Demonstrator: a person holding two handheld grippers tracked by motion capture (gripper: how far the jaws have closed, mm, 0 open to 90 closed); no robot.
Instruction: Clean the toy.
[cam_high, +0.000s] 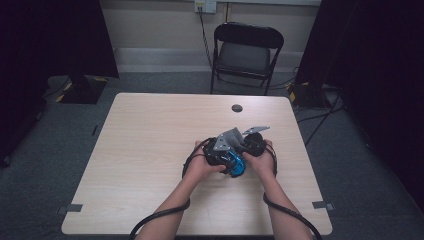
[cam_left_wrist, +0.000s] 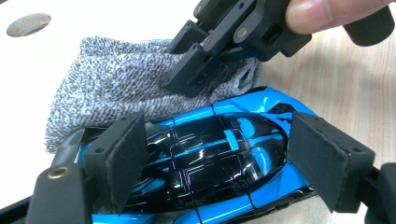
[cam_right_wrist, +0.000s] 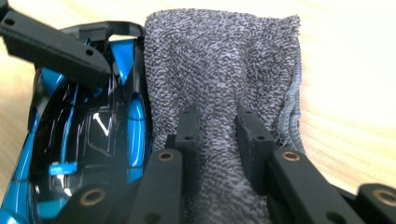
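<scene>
right of centre on the surface (cam_high: 150, 150), the left gripper (cam_left_wrist: 219, 154) holds the blue toy car (cam_left_wrist: 210, 158) across its width, jaws clamped on its sides. the right gripper (cam_right_wrist: 217, 140) has its jaws pinched on the grey cloth (cam_right_wrist: 219, 60), which lies against the car. wiping looks under way; next, drag the cloth over the bodywork. in the left gripper view the car's long axis runs lower left to upper right.

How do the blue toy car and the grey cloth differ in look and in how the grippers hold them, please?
The toy car is glossy, hard, blue and black; the cloth is matte, soft, speckled grey. The left gripper straddles the car with jaws wide; the right gripper pinches the cloth with jaws narrow. Both lie touching on the table.
</scene>
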